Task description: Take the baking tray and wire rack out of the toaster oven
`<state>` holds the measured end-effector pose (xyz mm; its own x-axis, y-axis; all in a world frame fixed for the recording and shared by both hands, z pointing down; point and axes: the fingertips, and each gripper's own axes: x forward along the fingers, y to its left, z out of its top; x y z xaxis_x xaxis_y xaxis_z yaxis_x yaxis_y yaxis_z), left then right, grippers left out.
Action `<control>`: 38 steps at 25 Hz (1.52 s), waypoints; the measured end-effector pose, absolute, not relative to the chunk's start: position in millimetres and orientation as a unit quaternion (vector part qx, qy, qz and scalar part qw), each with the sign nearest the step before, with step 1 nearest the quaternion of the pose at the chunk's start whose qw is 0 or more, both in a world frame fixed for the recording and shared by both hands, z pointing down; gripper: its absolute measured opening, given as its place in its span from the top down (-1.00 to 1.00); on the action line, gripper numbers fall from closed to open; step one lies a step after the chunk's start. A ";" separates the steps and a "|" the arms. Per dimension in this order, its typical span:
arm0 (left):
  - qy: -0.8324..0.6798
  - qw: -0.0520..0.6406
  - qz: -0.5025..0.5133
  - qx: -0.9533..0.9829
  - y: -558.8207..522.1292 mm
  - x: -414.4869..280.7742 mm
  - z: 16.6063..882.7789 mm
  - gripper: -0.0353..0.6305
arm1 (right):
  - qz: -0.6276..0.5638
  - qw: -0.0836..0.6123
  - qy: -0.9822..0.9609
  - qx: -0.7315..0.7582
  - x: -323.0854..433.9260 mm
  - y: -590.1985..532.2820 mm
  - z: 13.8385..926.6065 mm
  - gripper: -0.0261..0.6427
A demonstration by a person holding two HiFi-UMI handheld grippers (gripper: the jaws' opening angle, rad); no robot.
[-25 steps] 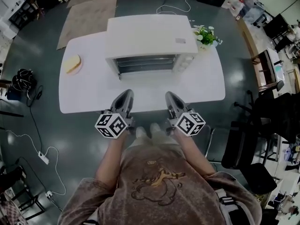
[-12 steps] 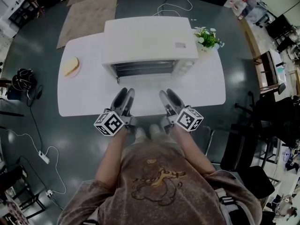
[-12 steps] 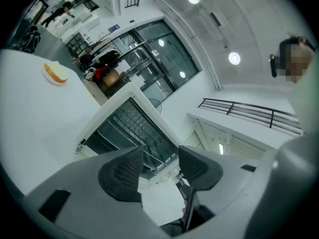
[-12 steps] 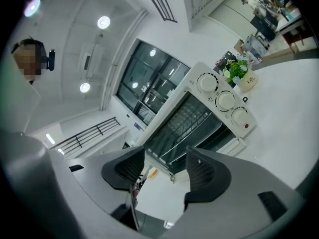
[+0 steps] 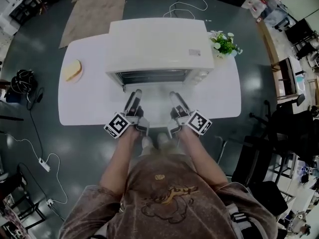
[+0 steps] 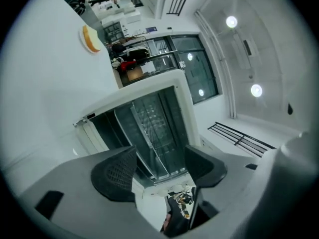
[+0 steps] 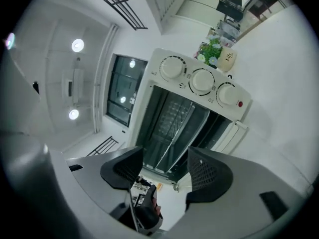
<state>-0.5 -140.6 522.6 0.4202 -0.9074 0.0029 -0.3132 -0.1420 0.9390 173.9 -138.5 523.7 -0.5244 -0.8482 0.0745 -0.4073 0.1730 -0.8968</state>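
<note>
The toaster oven (image 5: 157,44) stands on the white table (image 5: 84,98) with its door (image 5: 154,88) let down toward the person, and both grippers are level in front of the open cavity, side by side.

The left gripper (image 5: 135,94) has just been opening its jaws. In the left gripper view they stand wide apart (image 6: 160,151) with nothing held. The dark cavity lies straight ahead in the gap between them, clear of both pads. The wire rack (image 6: 154,126) shows there as a fine grid, beyond the fingertips and untouched.

The right gripper (image 5: 176,97) has also just been opening its jaws. In the right gripper view (image 7: 165,153) they are spread wide and empty. The rack (image 7: 174,112) sits ahead of them inside the cavity, in line with the gap but well short of contact. The oven's three knobs (image 7: 202,81) lie further along the oven front, beyond the cavity.

The baking tray cannot be told apart from the rack in any view. Whatever is in there is still wholly inside the oven, past both pairs of jaws.

A potted plant (image 5: 224,43) stands beyond the right gripper, beside the knob end of the oven. A slice of bread (image 5: 73,71) on a small plate (image 5: 65,77) lies well off to the outside of the left gripper.
</note>
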 end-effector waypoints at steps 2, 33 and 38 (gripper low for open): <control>-0.450 0.495 -0.309 0.676 -151.8 -3.1 535.9 0.05 | -0.488 0.225 0.725 -0.432 172.1 -151.2 535.8 0.18; -0.479 0.549 -0.355 0.586 -255.7 -12.8 619.0 0.56 | -0.539 0.282 0.628 -0.486 194.1 -264.4 613.4 0.61; -0.469 0.553 -0.375 0.578 -248.8 -13.4 617.9 0.63 | -0.544 0.282 0.620 -0.490 193.6 -256.8 611.5 0.65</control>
<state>-13.4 -248.8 617.9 0.2800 -0.9562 0.0857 -0.1274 0.0515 0.9905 193.6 -256.8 611.5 -0.3598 -0.9149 0.1828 -0.3007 -0.0717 -0.9510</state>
